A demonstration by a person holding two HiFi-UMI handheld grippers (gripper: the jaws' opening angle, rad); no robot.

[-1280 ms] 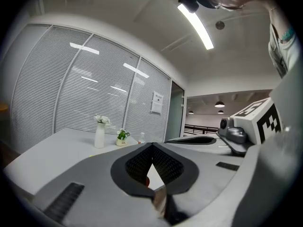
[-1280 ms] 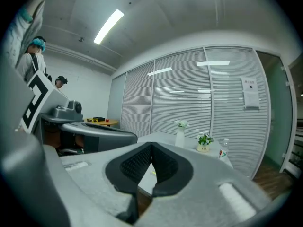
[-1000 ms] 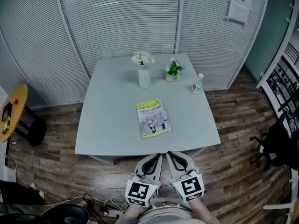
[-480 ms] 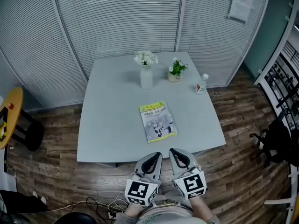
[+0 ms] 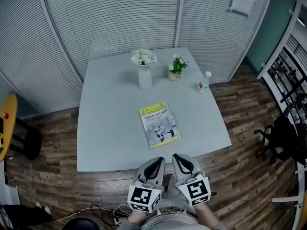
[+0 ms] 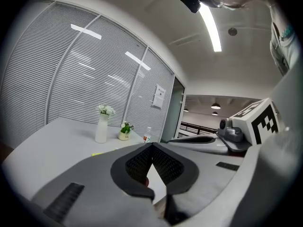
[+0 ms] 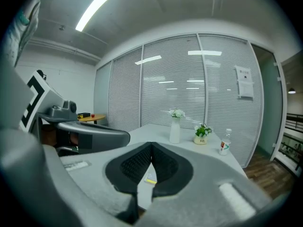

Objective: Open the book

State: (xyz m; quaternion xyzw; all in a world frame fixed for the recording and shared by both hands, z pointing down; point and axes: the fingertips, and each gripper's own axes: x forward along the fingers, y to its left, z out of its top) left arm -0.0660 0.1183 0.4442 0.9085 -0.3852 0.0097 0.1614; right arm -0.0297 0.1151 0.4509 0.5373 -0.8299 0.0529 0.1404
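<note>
A closed book with a yellow-and-white cover lies flat near the middle of the pale grey table. My left gripper and right gripper hang side by side just off the table's front edge, short of the book. Both are shut with nothing between their pads. In the left gripper view the jaws meet at their tips. In the right gripper view the jaws meet too, and a sliver of the book shows below the tips.
A white vase of flowers, a small potted plant and a small bottle stand along the table's far side. Blinds close off the back. A yellow round side table stands at the left, a dark chair at the right. Cables lie on the wooden floor.
The table's front edge has come closer to both grippers, which now sit right at it. Both stayed shut. The book has not moved on the table.
</note>
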